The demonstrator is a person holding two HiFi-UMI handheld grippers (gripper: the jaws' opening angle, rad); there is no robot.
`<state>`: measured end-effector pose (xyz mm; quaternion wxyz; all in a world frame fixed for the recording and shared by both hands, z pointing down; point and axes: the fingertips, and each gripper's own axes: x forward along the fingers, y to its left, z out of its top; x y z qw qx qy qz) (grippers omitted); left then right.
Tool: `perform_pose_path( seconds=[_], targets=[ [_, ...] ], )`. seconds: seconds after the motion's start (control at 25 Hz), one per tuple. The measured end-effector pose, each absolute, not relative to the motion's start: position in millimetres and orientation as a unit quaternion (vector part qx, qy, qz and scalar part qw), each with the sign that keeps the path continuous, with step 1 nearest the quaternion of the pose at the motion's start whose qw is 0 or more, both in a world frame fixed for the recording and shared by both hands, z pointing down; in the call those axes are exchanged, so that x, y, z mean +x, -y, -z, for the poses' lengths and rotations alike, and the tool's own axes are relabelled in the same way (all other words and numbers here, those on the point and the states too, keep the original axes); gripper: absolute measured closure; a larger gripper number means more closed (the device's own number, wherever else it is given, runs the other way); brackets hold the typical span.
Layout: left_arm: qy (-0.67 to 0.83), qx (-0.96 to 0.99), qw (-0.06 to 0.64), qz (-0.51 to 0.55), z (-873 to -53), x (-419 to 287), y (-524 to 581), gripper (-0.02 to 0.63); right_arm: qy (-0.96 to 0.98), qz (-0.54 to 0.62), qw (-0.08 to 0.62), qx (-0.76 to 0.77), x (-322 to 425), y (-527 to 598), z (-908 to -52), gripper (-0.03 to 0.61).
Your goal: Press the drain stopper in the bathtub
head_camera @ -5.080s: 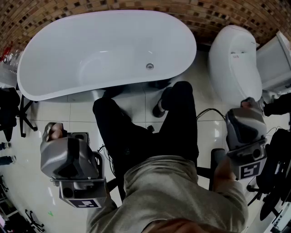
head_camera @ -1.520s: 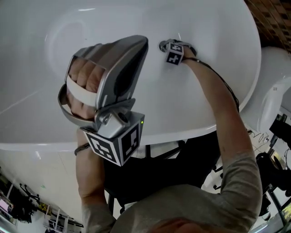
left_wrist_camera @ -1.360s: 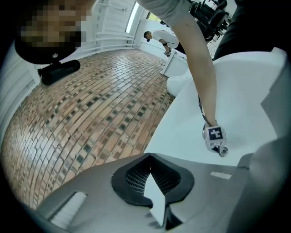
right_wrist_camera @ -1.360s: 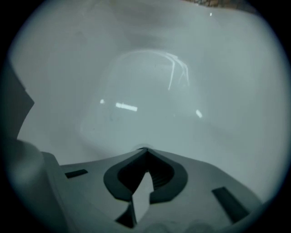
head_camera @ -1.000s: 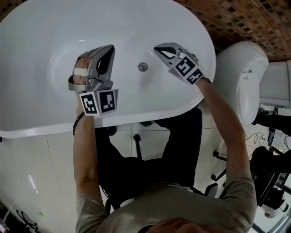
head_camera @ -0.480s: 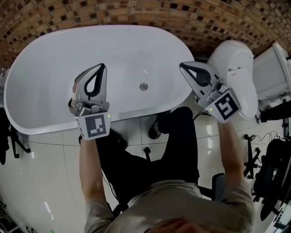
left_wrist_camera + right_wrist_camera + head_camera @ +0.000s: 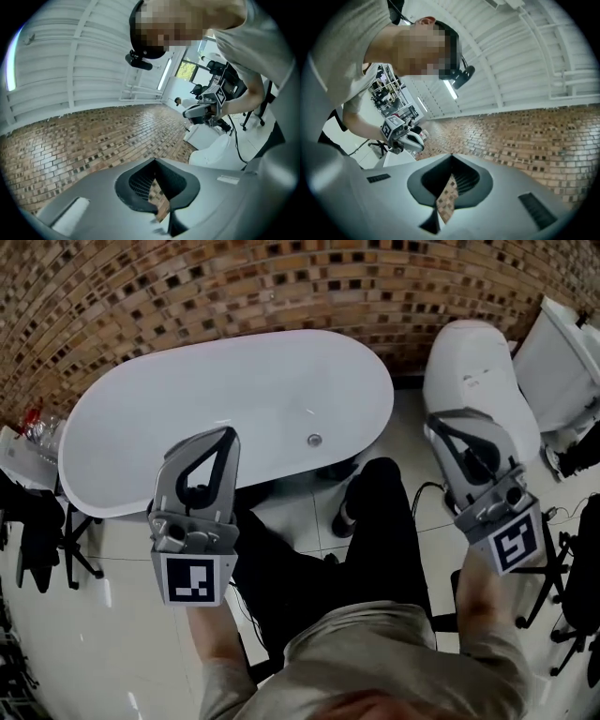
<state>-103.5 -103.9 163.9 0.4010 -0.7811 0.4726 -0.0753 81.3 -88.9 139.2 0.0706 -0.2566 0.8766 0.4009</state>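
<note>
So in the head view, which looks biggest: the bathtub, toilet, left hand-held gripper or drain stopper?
1. Bathtub.
2. Toilet and left hand-held gripper: about alike, and the gripper only looks big because it is close to the camera.
3. Drain stopper.

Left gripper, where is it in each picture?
Head view: left gripper at lower left, overlapping the bathtub's near rim.
Left gripper view: left gripper fills the bottom, jaws together.
Right gripper view: left gripper small, left of middle.
Shared landmark: brick wall, in all three.
</note>
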Motion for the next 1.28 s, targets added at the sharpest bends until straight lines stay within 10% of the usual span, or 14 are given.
perform_pose_path(
  seconds=[1.28],
  targets=[
    [-0.428, -0.734, 0.525, -0.049, -82, -35, -138, 0.605, -0.766, -0.593, 0.117, -0.218, 134, -163, -86, 0.578]
  ],
)
